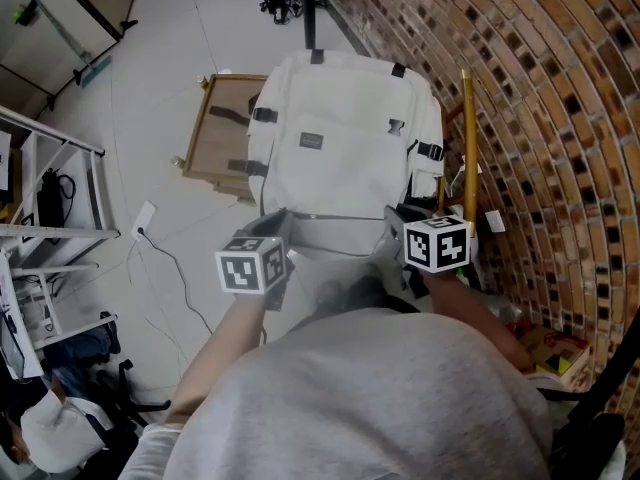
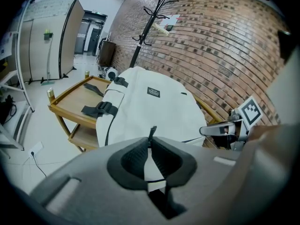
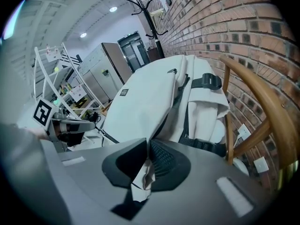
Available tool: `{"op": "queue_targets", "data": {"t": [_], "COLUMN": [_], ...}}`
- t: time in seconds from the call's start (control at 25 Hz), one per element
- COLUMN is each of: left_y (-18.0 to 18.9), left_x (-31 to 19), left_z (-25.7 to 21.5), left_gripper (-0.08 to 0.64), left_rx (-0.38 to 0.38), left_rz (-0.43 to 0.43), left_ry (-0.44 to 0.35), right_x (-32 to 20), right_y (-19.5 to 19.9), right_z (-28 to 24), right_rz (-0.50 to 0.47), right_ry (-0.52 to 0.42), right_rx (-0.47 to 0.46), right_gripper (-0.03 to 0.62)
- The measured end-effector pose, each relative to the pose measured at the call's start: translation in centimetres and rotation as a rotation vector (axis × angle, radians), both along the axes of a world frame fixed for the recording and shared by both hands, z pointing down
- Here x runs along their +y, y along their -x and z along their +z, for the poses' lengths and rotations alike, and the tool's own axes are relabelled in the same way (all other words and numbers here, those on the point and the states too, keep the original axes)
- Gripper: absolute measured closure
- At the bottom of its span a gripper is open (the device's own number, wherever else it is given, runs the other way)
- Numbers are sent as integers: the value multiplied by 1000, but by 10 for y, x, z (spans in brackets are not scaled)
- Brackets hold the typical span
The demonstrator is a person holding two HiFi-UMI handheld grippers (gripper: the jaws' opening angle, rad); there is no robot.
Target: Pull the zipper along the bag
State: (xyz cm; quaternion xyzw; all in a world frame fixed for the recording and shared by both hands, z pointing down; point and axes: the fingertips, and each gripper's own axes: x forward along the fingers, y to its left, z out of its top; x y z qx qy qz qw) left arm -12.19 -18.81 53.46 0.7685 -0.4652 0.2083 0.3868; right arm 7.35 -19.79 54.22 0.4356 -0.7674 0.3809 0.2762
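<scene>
One white backpack (image 1: 340,138), two tools (image 2: 151,142) (image 3: 147,146), one wooden trolley (image 2: 70,102), one coat stand (image 2: 145,27), perhaps one wooden chair (image 3: 253,93)

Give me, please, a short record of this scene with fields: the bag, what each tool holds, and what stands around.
bag: white backpack, lying front up
left tool: shut on a dark tab, probably the zipper pull, at the bag's near edge
right tool: shut on a fold of white fabric of the bag
surroundings: brick wall on the right; wooden cart on the bag's left; wooden chair frame on its right
</scene>
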Motion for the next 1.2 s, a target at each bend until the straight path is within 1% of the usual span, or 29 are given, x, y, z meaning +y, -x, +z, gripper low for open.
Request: {"op": "queue_targets", "data": {"t": [0.12, 0.36, 0.6, 0.84, 1.04, 1.2], "left_y": [2, 22, 22, 42, 47, 56], "left_x": [1, -1, -2, -5, -6, -7], "left_z": [0, 2, 0, 1, 4, 4], "left_gripper": [534, 534, 534, 534, 534, 534], "left_rx": [-3, -11, -7, -12, -19, -22], "left_rz": [-5, -49, -57, -106, -115, -140], "left_ry": [-2, 0, -6, -5, -6, -9], "right_x": [1, 2, 2, 3, 1, 0], "right_y": [0, -3, -4, -7, -7, -9], "right_z": [0, 0, 0, 1, 2, 4], "right_rz": [6, 22, 29, 38, 40, 50], "right_ry": [-2, -4, -6, -6, -5, -5], "right_rx": [4, 9, 13, 12, 15, 19], "right_gripper": [574, 574, 574, 574, 574, 572]}}
